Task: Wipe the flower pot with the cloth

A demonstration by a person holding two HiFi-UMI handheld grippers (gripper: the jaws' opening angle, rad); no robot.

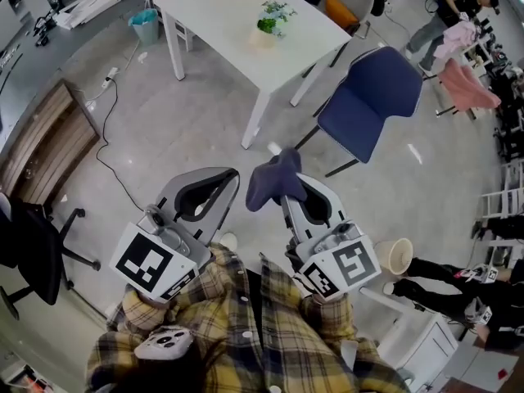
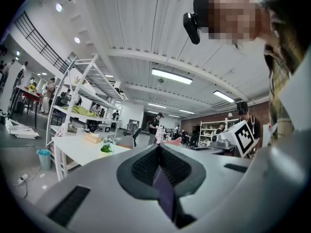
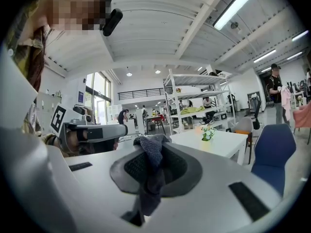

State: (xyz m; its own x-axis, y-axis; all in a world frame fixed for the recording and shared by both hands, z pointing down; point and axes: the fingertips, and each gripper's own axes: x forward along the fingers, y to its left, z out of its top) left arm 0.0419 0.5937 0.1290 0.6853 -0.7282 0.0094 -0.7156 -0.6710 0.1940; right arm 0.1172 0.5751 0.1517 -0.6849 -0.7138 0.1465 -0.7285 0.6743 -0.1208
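Note:
A small pot of green and white flowers (image 1: 270,24) stands on the white table (image 1: 221,11), far ahead of both grippers. It also shows small in the left gripper view as the flower pot (image 2: 106,148) and in the right gripper view as the flower pot (image 3: 208,134). My right gripper (image 1: 286,182) is shut on a dark blue cloth (image 1: 274,178), which bunches over its tips. That cloth (image 3: 148,176) hangs down between the dark pads. My left gripper (image 1: 228,177) is shut, level beside the right one, and the head view shows nothing in it. The left gripper (image 2: 158,149) points toward the table.
A blue chair (image 1: 372,97) stands right of the table. A teal bin (image 1: 146,24) and a floor cable (image 1: 106,150) lie to the left, with a wooden cabinet (image 1: 45,137) and a black office chair (image 1: 33,252). People stand by racks at the far right.

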